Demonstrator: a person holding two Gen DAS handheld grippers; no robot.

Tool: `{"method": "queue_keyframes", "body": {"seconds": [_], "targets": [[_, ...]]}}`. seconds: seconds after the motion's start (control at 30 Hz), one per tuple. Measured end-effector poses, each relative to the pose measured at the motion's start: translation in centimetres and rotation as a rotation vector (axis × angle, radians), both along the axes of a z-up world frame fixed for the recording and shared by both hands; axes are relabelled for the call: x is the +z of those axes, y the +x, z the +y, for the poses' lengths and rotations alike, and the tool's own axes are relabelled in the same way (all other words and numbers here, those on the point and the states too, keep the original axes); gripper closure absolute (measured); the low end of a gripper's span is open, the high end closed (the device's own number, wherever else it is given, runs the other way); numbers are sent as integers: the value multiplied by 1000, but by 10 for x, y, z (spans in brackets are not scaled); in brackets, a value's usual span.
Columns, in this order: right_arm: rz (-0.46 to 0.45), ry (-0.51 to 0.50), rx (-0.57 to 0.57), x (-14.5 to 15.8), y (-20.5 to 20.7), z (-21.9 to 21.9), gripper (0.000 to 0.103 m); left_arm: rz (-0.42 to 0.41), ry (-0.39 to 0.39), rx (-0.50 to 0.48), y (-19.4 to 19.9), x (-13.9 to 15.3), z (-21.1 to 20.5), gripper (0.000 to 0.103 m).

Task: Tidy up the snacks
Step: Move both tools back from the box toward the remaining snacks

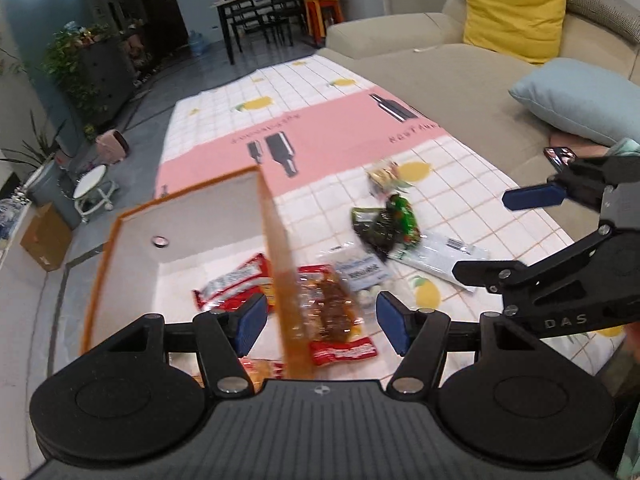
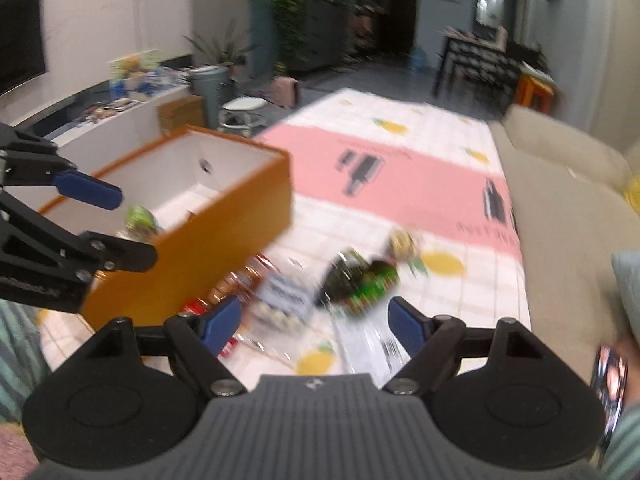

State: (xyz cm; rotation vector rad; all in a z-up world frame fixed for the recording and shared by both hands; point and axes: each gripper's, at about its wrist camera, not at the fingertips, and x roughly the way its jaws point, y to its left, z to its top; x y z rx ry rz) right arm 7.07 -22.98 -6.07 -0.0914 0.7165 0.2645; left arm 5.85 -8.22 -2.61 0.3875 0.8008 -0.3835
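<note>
Both claws (image 1: 320, 322) (image 2: 316, 326) agape, angled downward.

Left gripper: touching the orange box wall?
Cannot tell. In the left wrist view the orange box wall runs between the open left gripper pads, but blur hides any contact.

Orange outer walls and a white interior are shown on the box (image 1: 276, 248), set on a cloth (image 1: 460, 168) of white grid printed with yellow lemons and crossed by a pink band bearing dark bottle figures. Red packets (image 1: 340, 320), a green-and-black packet (image 1: 384, 224) and a pale blue-white packet (image 1: 362, 272) are seen, with blue pads (image 1: 250, 322) on black grippers.
</note>
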Motion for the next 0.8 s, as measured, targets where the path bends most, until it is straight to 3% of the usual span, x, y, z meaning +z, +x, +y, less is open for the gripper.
{"method": "queue_keyframes", "body": {"seconds": [0.37,0.57,0.63,0.8], "targets": [[109,-62,-43,-61,26,-28,37,136,-89,50,32,-28,-46,28],[170,-65,-9,-85,51,-40,34,251,-141,227,62,-55,-57,17],[182,-52,1,-92,58,-42,29,290,-154,283,71,-66,-57,16],[184,-53,27,-107,76,-42,28,314,-84,362,85,-87,-64,15]]}}
